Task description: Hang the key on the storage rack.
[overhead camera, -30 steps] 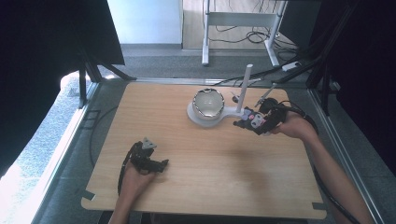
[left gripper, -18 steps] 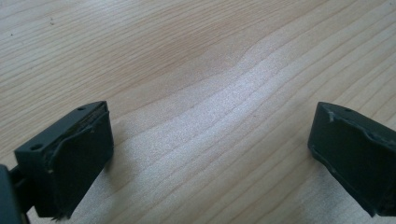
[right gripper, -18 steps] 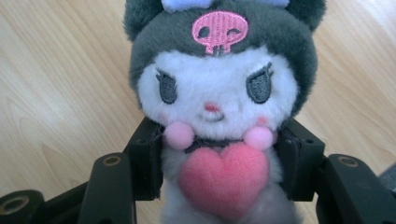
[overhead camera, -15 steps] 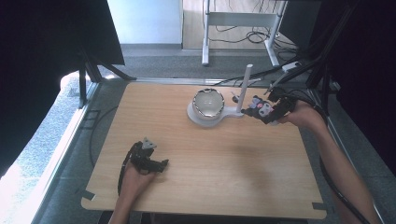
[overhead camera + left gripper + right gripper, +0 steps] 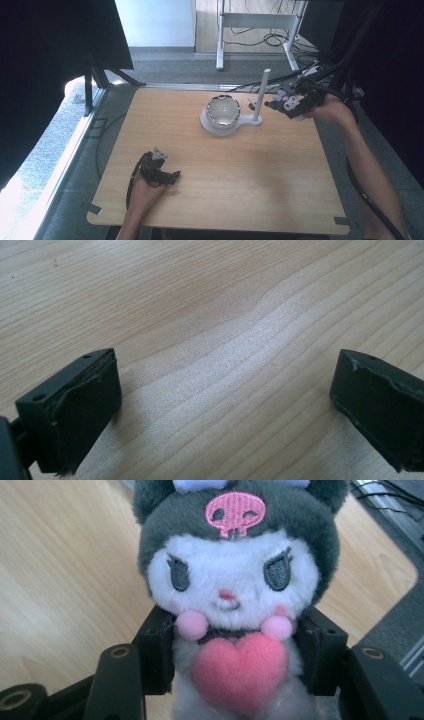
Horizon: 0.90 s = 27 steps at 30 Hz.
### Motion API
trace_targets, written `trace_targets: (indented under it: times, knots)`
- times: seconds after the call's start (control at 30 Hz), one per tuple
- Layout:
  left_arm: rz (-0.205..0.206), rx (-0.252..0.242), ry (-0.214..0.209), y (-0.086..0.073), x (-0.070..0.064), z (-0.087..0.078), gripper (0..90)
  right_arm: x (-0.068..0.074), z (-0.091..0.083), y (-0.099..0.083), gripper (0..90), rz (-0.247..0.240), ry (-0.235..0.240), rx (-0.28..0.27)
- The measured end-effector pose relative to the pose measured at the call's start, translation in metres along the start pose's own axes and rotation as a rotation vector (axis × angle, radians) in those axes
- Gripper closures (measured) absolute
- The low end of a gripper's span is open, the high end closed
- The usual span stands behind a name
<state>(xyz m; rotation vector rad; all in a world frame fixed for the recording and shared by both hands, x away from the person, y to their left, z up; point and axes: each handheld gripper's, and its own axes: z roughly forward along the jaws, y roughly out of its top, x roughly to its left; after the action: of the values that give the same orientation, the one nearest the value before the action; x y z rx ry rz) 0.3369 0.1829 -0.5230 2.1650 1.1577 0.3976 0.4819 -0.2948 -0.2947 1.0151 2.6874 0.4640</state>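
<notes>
Plush toy (image 5: 229, 605): small stuffed figure, dark grey hood with pink skull patch, white face, pink heart at chest. Clamped at the body between both jaws of the right gripper (image 5: 230, 655), jaws pressed into the fur on either side of the heart. Seen head-up in the right gripper view, long axis running straight along the jaws, head end away from the gripper body, face turned toward the gripper's camera. In the high view, held aloft at the far right edge of the table (image 5: 200, 200), just right of the white post (image 5: 261, 95), apart from it; exact tilt there too small to judge, toy (image 5: 286, 101) end of the right gripper (image 5: 282, 104) aimed toward the post and the table's middle. Stand: white base (image 5: 243, 121) carrying the upright post and a shiny metal bowl (image 5: 223, 110), placed at the far centre of the table, bowl left of the post. Left gripper (image 5: 172, 176): rested low on the near left part of the table, held in the person's left hand (image 5: 142, 187), well apart from stand and toy. Jaws spread wide in the left gripper view (image 5: 227, 405), bare wood grain between them, nothing gripped. Right forearm (image 5: 367, 170) entered from the lower right, along the table's right edge.
</notes>
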Motion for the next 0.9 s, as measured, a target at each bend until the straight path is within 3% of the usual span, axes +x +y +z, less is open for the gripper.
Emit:
trace_targets:
  times: [0.53, 0.9]
  knots:
    - [0.003, 0.001, -0.001, 0.000, 0.000, 0.000, 0.0, -0.029, -0.014, 0.014, 43.0, 0.059, -0.049, -0.030]
    - [0.006, 0.003, -0.001, 0.000, 0.000, 0.000, 0.0, -0.034, -0.013, 0.028, 43.0, 0.061, -0.062, -0.046]
